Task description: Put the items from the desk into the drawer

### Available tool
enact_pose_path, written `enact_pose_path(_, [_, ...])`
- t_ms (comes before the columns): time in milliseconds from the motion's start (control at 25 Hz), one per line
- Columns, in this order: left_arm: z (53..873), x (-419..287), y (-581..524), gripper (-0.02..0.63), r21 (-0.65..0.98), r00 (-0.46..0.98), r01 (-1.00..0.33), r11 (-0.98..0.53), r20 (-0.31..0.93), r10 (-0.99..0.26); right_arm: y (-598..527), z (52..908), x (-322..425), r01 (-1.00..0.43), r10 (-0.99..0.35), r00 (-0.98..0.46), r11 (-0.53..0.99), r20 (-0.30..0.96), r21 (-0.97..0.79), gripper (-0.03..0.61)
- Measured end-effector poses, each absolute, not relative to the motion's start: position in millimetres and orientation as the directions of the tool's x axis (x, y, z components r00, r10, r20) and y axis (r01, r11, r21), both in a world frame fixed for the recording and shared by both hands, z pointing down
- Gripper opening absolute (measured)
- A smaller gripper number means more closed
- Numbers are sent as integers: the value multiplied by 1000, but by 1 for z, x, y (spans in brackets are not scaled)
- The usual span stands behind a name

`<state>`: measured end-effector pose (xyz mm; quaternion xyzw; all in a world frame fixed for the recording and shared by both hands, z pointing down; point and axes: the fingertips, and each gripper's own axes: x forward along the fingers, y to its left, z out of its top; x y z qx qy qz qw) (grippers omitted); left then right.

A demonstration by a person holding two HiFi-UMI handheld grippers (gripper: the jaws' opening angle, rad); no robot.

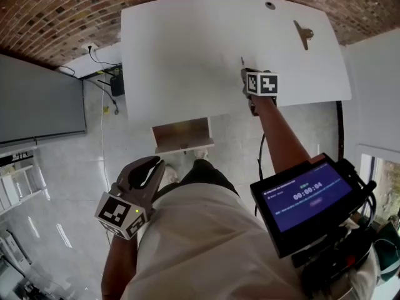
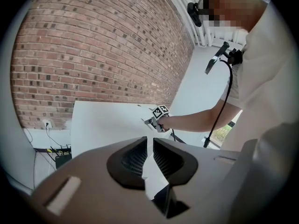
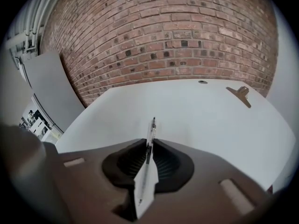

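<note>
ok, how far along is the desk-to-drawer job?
Done: the drawer is open, and it looks bare inside.
In hand: the right tongs are shut on a pen at the desk.
To do: put the pen in the drawer, then the binder clip, which lies on the desk.
The left tongs are empty, slightly apart, down by the person's side.

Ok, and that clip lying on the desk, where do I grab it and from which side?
Grip the clip across its long narrow part, coming straight down from above. It lies flat on the desk, so nothing stands up to pinch from the side. Turning the jaws crosswise to that part would probably give the surest hold.
</note>
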<state>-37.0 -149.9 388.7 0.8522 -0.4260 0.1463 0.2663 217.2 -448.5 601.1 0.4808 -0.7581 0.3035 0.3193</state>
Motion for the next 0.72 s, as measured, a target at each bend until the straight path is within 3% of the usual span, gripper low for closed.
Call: enact_pose_path(720, [400, -83, -38, 46, 359, 658, -753, -552, 446, -607, -281, 598, 119, -888, -497, -404, 414, 768, -200, 46])
